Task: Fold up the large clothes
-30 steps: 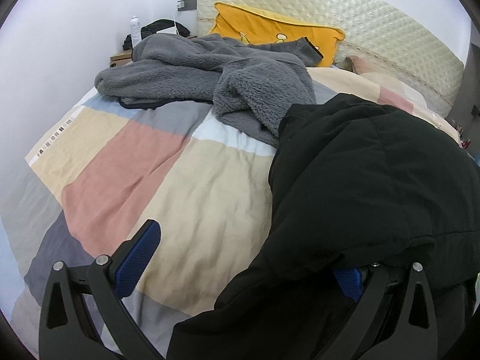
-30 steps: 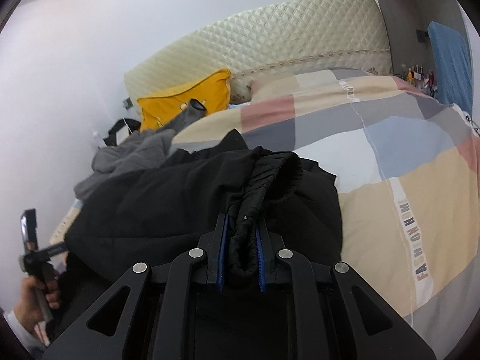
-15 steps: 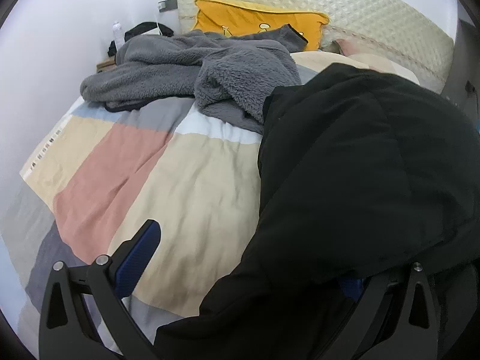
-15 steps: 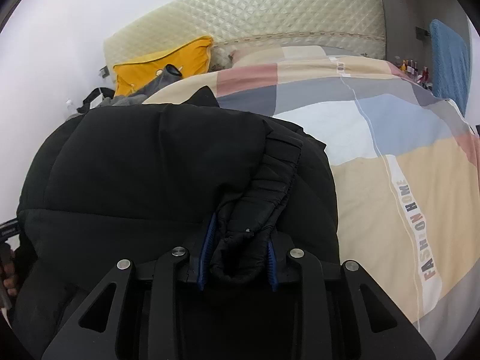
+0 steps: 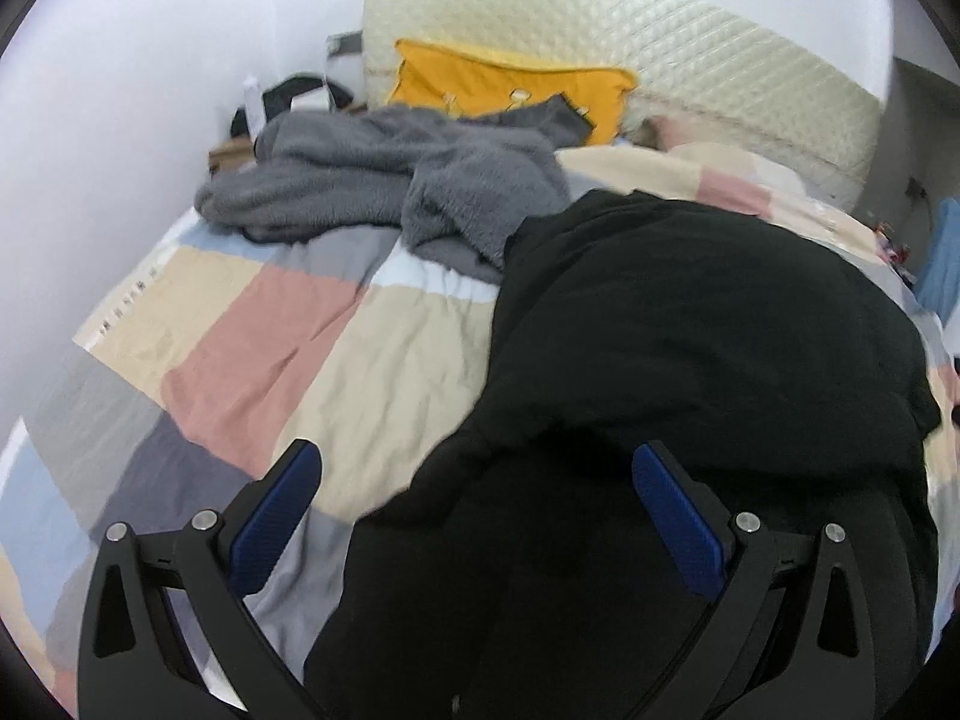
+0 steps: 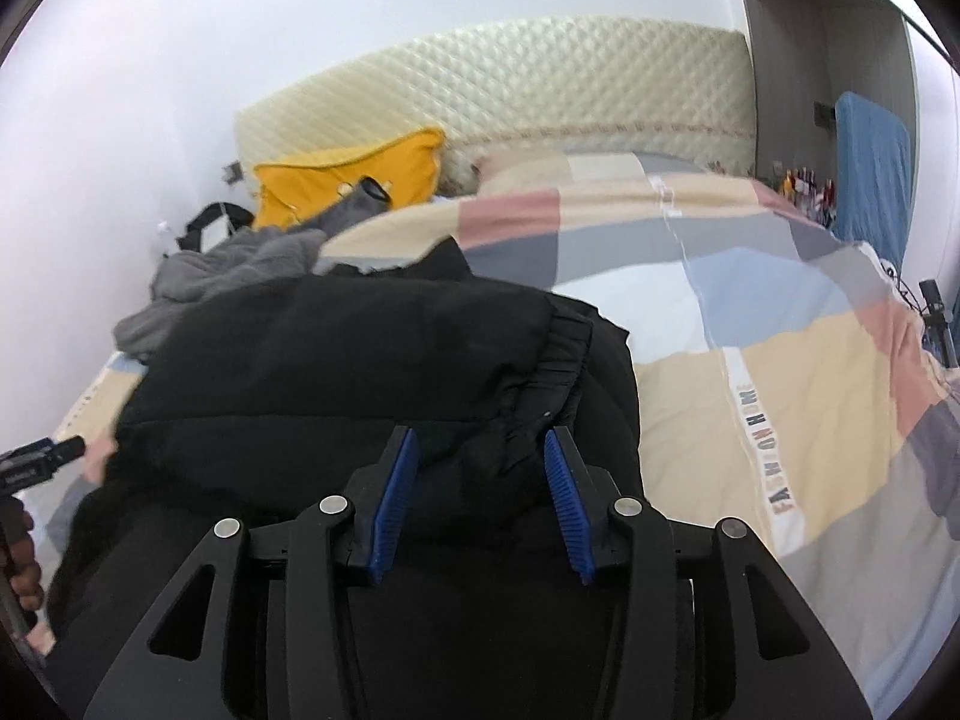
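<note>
A bulky black padded jacket (image 5: 690, 348) lies heaped on the patchwork bed cover (image 5: 258, 336); it also fills the middle of the right wrist view (image 6: 360, 360). My left gripper (image 5: 474, 480) is open wide, its blue pads either side of the jacket's near edge. My right gripper (image 6: 480, 450) is open, and the jacket's gathered cuff (image 6: 558, 360) lies between and just beyond its blue pads. A grey fleece garment (image 5: 390, 180) lies crumpled at the head of the bed.
A yellow pillow (image 5: 510, 84) leans on the quilted cream headboard (image 5: 660, 54). A nightstand with a bottle (image 5: 251, 97) and a black bag stands at the far left. A blue cloth (image 6: 870, 168) hangs at the right. The other gripper (image 6: 36, 462) shows at the left edge.
My right gripper has opened and let go of the jacket's cuff. The jacket has dropped onto the bed, and the left gripper's right pad, earlier buried under the fabric, now shows.
</note>
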{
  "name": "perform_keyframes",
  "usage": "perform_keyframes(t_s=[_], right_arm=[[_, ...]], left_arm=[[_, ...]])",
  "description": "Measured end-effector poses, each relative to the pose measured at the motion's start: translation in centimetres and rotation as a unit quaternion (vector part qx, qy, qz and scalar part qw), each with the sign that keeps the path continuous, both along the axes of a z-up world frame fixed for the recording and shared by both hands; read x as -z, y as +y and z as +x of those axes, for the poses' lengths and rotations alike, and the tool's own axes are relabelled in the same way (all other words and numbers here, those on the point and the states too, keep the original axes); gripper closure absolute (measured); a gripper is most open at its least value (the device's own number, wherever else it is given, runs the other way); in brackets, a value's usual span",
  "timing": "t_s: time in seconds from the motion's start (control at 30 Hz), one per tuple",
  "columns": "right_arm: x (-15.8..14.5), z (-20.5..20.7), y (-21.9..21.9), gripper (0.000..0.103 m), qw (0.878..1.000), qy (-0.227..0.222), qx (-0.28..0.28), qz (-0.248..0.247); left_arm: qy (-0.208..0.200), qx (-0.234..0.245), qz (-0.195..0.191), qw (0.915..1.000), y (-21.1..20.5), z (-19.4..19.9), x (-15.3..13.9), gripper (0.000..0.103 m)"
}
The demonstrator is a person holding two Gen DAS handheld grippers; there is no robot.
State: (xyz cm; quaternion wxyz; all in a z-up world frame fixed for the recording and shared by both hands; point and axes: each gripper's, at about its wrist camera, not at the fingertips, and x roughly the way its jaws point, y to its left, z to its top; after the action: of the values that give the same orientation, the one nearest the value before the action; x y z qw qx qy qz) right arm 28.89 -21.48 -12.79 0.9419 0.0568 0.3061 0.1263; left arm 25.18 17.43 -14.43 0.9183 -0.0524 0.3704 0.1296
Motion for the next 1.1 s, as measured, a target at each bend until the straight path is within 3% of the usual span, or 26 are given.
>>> perform_keyframes(t_s=[0.17, 0.27, 0.33, 0.47, 0.57, 0.7, 0.83, 0.97, 1.1], right_arm=[[-2.8, -5.3, -0.7, 0.061, 0.999, -0.022, -0.006, 0.023], [-4.6, -7.8, -1.2, 0.061, 0.999, -0.037, -0.001, 0.032], [-6.0, -9.6, -1.5, 0.061, 0.998, -0.049, -0.002, 0.035], [-9.0, -12.6, -2.2, 0.061, 0.998, -0.064, -0.003, 0.024], [-10.7, -14.6, -2.7, 0.061, 0.997, -0.068, -0.006, 0.019], [-11.6, -17.0, -3.7, 0.06, 0.998, -0.054, -0.006, 0.024], [-10.5, -18.5, -4.6, 0.06, 0.999, -0.02, -0.016, 0.028], [-8.3, -20.0, -5.6, 0.059, 0.999, 0.016, -0.012, 0.027], [-6.5, -21.2, -6.5, 0.059, 0.999, 0.043, -0.013, 0.023]], left_arm=[[-0.028, 0.029, 0.019, 0.999, -1.7, -4.3, -3.0, 0.0], [-0.045, 0.029, 0.003, 0.9985, -1.2, -6.2, -5.5, 0.0], [-0.055, 0.035, -0.012, 0.9978, -0.9, -7.6, -7.6, 0.0], [-0.077, 0.037, 0.009, 0.9963, -0.5, -9.6, -13.3, 0.0], [-0.096, 0.042, -0.002, 0.9945, 0.5, -11.2, -18.2, 0.0], [-0.103, 0.054, -0.015, 0.993, 1.2, -13.1, -21.7, 0.0], [-0.054, 0.083, -0.05, 0.9939, 2.3, -13.7, -20.9, 0.0], [-0.002, 0.077, -0.048, 0.9958, 3.4, -13.9, -17.3, 0.0], [0.057, 0.069, -0.085, 0.9923, 4.8, -13.9, -12.0, 0.0]])
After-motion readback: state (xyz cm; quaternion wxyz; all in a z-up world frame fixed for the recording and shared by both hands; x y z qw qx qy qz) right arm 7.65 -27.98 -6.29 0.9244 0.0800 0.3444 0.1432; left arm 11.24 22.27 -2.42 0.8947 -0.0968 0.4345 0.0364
